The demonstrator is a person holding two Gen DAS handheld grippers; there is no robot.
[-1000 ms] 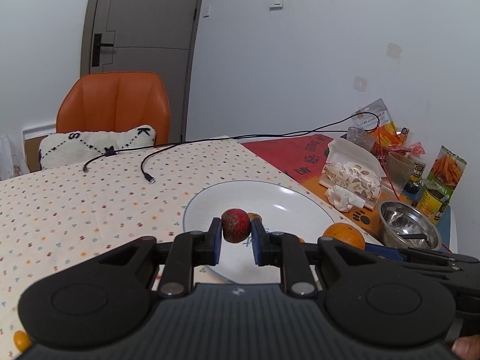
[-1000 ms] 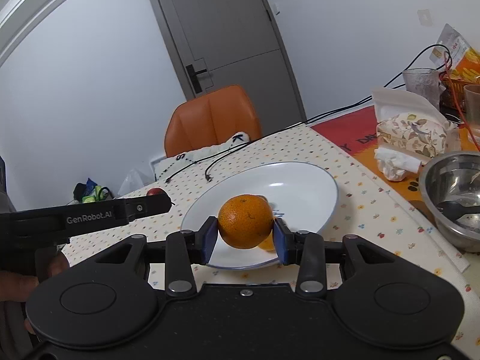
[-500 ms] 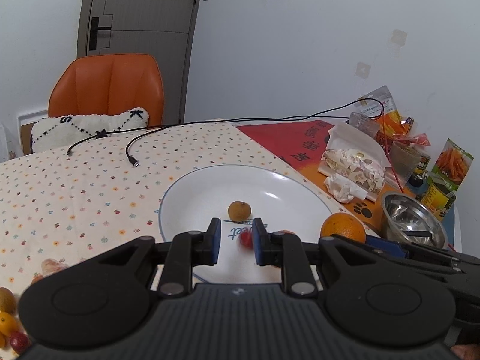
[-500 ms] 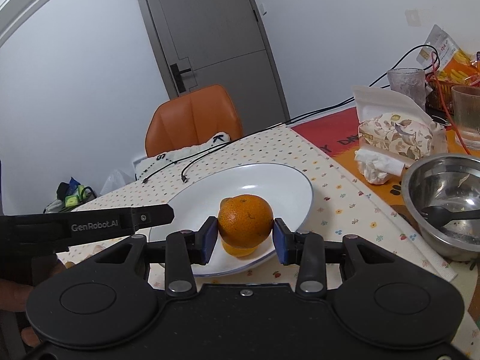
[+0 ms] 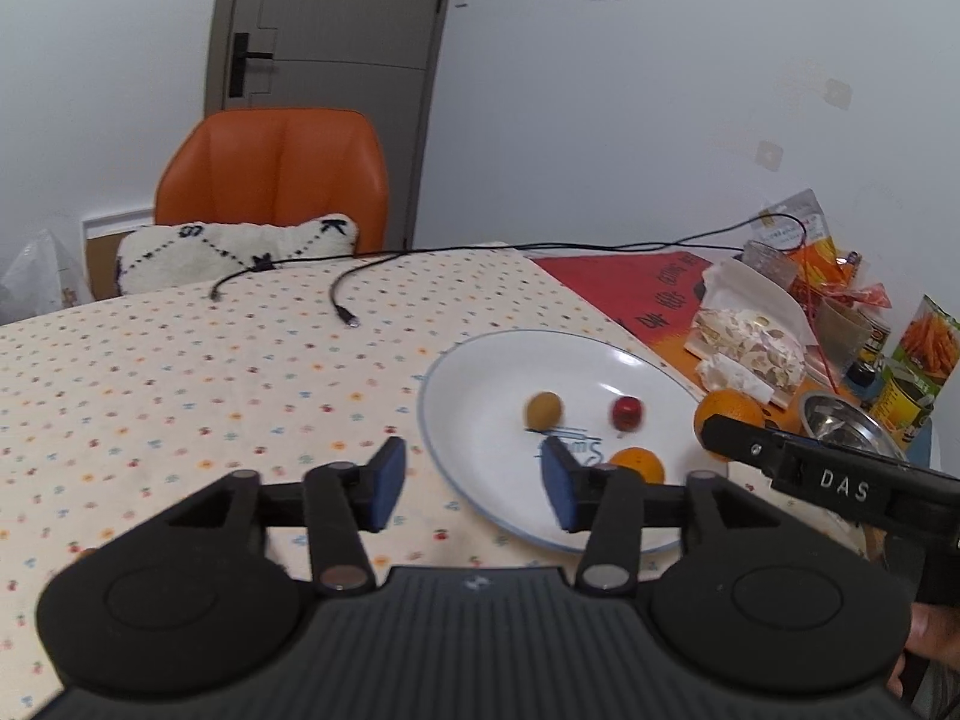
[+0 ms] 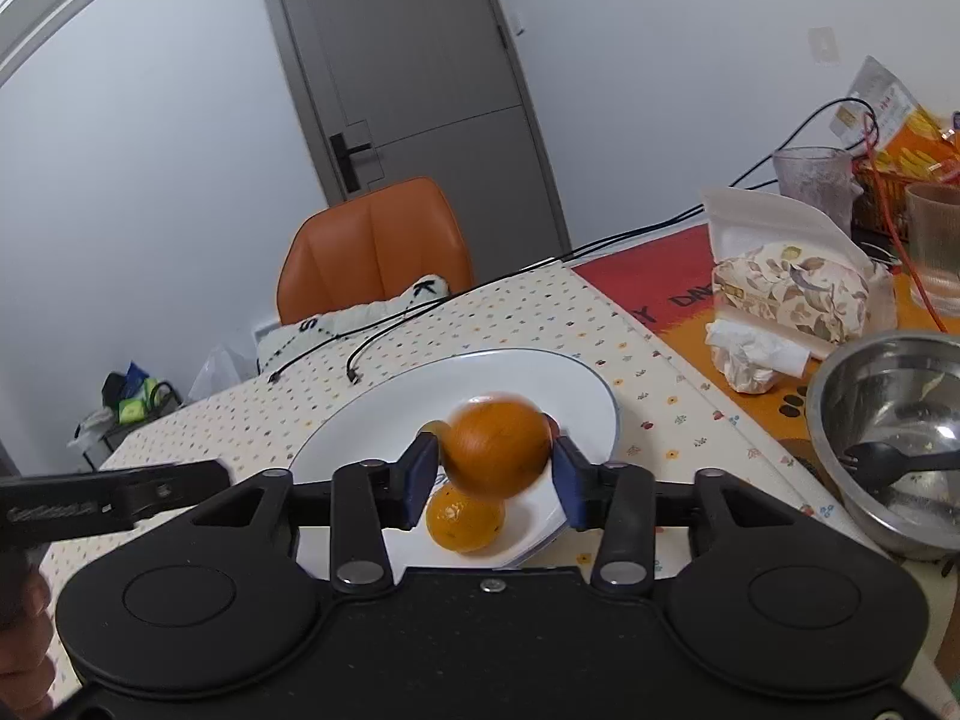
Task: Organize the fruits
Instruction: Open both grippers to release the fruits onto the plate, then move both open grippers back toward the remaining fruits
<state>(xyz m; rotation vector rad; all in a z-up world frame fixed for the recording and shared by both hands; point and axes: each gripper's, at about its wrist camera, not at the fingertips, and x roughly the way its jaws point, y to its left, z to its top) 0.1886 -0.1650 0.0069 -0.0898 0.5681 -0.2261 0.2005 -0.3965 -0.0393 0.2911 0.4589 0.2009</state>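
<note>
Nearest me, my left gripper hangs over the near-left rim of the round white plate with the thin blue edge. Its blue-padded fingers are spread wide and carry nothing. I read that as an arm that is free to fetch another piece.

My right gripper is over the near side of the same plate, with the large round orange between its fingers. The orange is blurred while the fingers are sharp, and I see what may be slivers of gap at both pads. So I cannot tell whether it is gripped or already let go. It is held low over the plate, which I judge is meant to keep any drop short.

Directly under it lies a smaller orange citrus fruit, so the big one could land on it and roll. Further in on the plate sit a small brownish-green round fruit and a small red round fruit, apart from each other. That makes 3 fruits resting on the plate, which seems to be the collecting spot.

The plate sits on the bench under a cream dotted cloth. To the right is a stainless steel bowl, outside the fruit work. At the far edge stands an orange chair.
</note>
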